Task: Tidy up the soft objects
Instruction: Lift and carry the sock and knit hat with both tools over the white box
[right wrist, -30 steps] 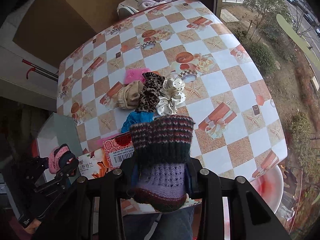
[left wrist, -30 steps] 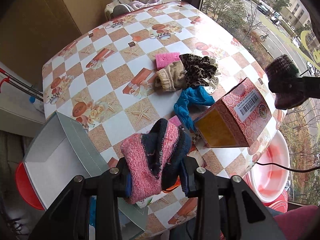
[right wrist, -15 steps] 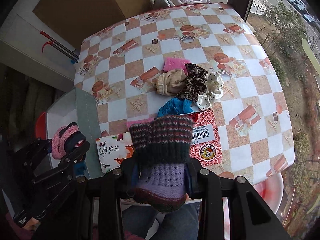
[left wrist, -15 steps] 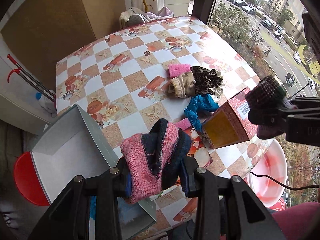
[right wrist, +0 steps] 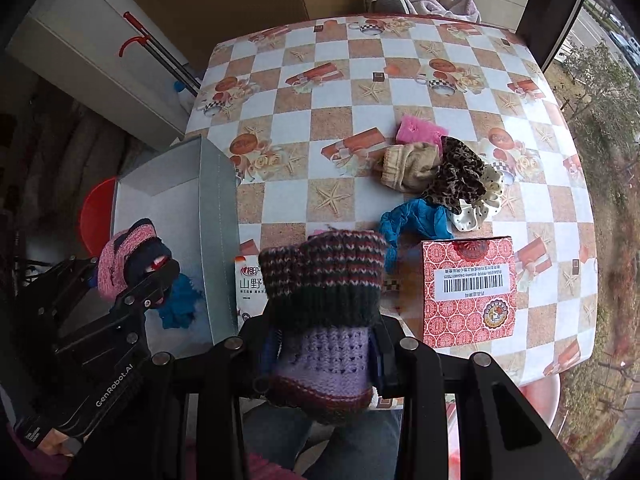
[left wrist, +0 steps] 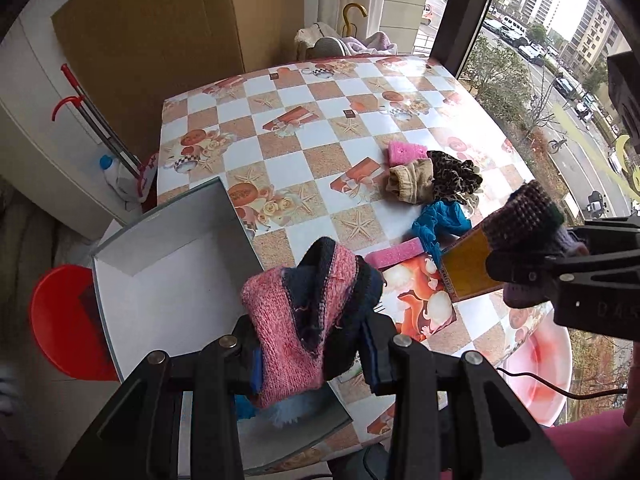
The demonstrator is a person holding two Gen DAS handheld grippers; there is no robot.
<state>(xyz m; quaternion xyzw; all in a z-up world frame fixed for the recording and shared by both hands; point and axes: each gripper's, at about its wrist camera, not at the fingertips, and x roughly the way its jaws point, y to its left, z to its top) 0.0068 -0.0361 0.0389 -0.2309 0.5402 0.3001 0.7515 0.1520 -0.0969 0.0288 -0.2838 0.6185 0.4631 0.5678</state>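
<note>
The left gripper point(left wrist: 310, 354) is clamped on a pink and navy knitted sock point(left wrist: 304, 312), bunched thick between its pads, above the open grey cardboard box point(left wrist: 224, 216) at the table's left edge, probably so the sock can drop inside. The right gripper point(right wrist: 324, 354) pinches a lilac, striped, ribbed knitted sock point(right wrist: 324, 304) over the near edge of the checked oilcloth table point(right wrist: 300, 128). More soft things lie heaped toward the right edge: a fuzzy pink cloth point(right wrist: 420, 130), a beige sock point(right wrist: 404, 166), a leopard-print scrunchie point(right wrist: 456, 176).

A red patterned carton point(right wrist: 468, 288) stands on the checkered table point(right wrist: 332, 92); a red stool point(left wrist: 60, 320) sits below.
</note>
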